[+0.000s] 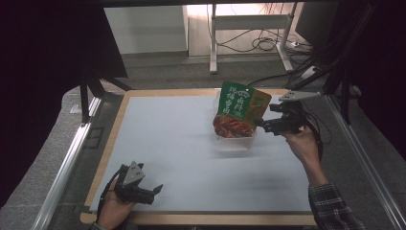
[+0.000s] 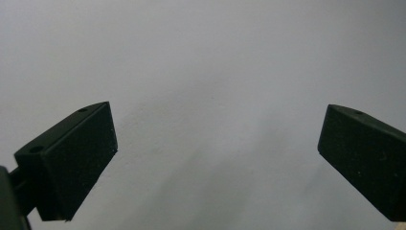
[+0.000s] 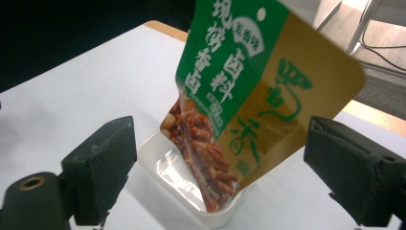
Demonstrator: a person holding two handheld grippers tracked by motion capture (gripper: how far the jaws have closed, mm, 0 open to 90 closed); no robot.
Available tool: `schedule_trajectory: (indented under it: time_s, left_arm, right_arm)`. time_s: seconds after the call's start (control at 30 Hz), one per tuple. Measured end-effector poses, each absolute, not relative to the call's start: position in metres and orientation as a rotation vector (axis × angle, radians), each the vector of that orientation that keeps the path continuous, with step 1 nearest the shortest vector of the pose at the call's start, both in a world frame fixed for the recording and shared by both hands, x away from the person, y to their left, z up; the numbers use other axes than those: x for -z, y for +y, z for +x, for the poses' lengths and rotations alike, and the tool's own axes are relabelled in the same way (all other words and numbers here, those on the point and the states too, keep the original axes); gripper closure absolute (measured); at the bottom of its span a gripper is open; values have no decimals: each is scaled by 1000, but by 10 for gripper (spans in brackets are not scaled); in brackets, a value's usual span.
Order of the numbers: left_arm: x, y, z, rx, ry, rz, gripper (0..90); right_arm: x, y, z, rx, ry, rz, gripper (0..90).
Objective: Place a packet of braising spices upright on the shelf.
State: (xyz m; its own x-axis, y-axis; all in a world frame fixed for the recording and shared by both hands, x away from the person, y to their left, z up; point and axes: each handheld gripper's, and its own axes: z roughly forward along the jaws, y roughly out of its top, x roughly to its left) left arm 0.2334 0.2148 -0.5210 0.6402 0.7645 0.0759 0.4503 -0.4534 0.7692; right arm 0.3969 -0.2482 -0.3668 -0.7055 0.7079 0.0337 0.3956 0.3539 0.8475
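A green and gold snack packet [image 1: 241, 106] [image 3: 249, 91] stands tilted in a clear plastic tub [image 1: 233, 143] [image 3: 210, 219] at the back right of the table. My right gripper [image 1: 260, 124] [image 3: 220, 143] is just right of the tub and open. In the right gripper view its jaws stand wide on either side of the packet, and neither pad presses on it. My left gripper [image 1: 156, 190] [image 2: 218, 139] rests at the front left of the pale mat [image 1: 167, 139], open with nothing between its jaws.
The mat covers a wooden tabletop [image 1: 206, 219] with metal rails [image 1: 64, 167] along both sides. Behind the table stand a white desk frame [image 1: 213, 43] and loose cables [image 1: 258, 43] on the floor. Dark screens flank the sides.
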Motion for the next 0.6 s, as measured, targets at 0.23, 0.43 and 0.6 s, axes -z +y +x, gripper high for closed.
schedule_trajectory:
  time_s: [0.23, 0.43, 0.6]
  left_arm:
    - [521, 214, 233, -541, 941, 2118, 0]
    - [521, 214, 233, -542, 942, 2118, 0]
    - [521, 214, 233, -542, 942, 2119, 0]
  right_arm:
    - [376, -249, 384, -1318, 2277, 953, 76]
    - [382, -252, 377, -1338, 2280, 968, 64]
    - [388, -255, 370, -1353, 2275, 956, 53]
